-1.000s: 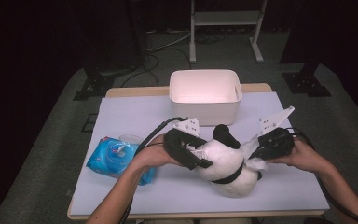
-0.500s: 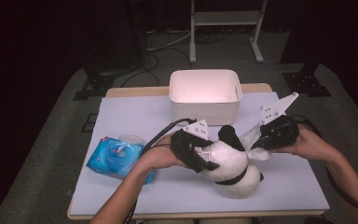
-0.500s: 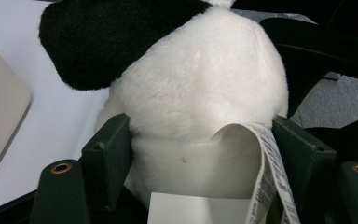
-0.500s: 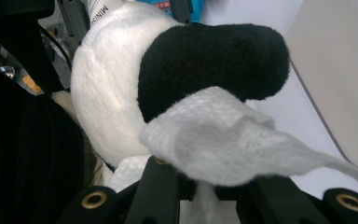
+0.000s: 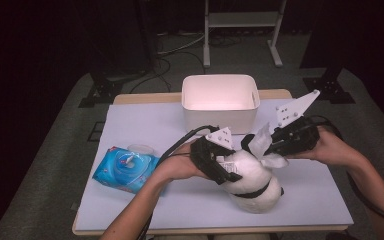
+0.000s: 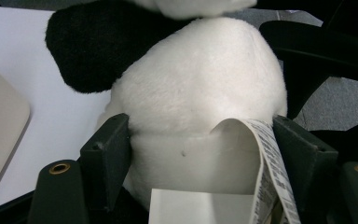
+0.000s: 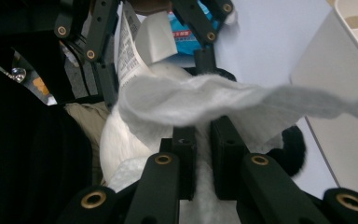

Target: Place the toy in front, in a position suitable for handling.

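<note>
Since the earlier frame, right claw has lifted up off the toy and toward the far right of the desk, trailing its wipe; left claw has barely shifted.

Black-and-white plush panda toy sits near the front edge of the white-topped desk, right of centre. Left claw grips the panda's white body, jaws set wide either side of it; the sewn-in printed label curls up against one jaw. Those jaws have just been opening a little, plush still between them.

Right claw is clamped tight on a thin white wet wipe, which hangs out in a loose sheet above the panda.

Blue soft pack of wipes lies toward the front-left corner. White rectangular plastic bin stands at the far edge, centre.

Step in hand, as judged: wiping the toy, wipe now lifted clear between strokes. Next move calls for bringing the wipe back down onto an uncleaned patch, or carrying it over to the bin, while the left claw steadies the panda.
</note>
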The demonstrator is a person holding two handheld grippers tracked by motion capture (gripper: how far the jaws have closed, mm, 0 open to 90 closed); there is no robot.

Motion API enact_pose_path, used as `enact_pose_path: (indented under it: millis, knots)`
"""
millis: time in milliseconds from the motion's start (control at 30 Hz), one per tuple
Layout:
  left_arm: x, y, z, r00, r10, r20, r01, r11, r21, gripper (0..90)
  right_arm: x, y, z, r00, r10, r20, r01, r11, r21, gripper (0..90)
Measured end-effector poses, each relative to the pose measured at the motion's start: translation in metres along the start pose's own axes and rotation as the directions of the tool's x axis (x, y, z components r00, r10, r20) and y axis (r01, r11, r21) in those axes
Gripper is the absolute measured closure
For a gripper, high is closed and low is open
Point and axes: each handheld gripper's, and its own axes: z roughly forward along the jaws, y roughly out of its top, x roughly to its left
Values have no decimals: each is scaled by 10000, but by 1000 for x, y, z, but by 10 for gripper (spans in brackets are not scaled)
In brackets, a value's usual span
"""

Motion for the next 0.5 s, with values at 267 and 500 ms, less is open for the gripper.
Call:
enact_pose_path:
  millis: [267, 500]
  knots:
    - [2, 1, -1, 9999, -163, -18, 163, 9998, 60, 230, -3, -5, 8, 9998, 162, -79, -159, 9995, 269, 812]
    - [4, -3, -3, 9991, -322, -277, 329, 9991, 272, 177, -5, -14, 4, 9992, 363, 148, -368, 9985, 404, 814]
